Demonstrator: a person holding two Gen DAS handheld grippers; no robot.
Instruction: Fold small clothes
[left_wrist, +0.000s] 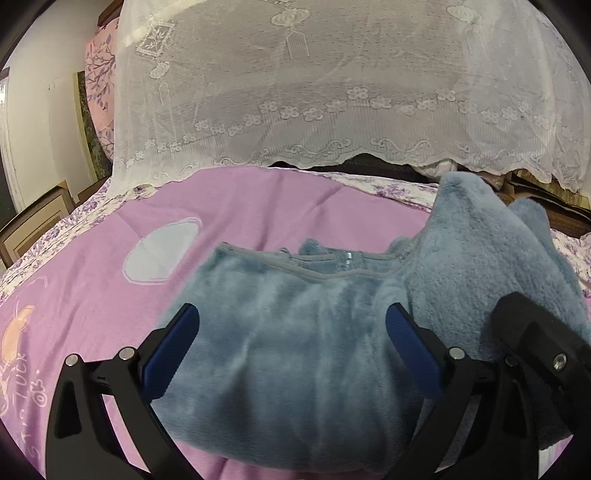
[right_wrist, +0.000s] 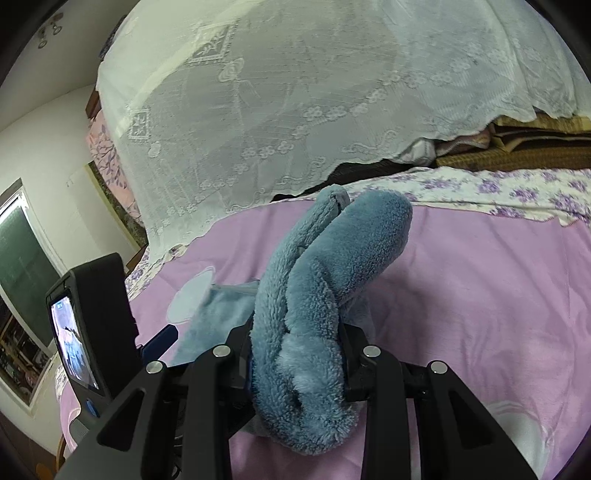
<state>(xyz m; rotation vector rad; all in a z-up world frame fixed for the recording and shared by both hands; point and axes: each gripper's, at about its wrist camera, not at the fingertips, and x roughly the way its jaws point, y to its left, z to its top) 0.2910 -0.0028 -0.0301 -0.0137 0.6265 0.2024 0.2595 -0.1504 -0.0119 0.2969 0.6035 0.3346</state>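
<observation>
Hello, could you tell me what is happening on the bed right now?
A person with a gripper in each hand is folding a fluffy blue garment on a pink bedsheet. The right gripper is clamped on a bunched part of it, lifted off the sheet. The left gripper is open over the flat part.

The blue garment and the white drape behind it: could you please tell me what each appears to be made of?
The blue garment looks like plush fleece or faux fur: a dense, fuzzy pile with a soft matte sheen, and it bunches thickly where the right tool grips it. The white drape seems to be sheer lace or netting: it is semi-transparent, with woven flower motifs and a scalloped hem.
</observation>
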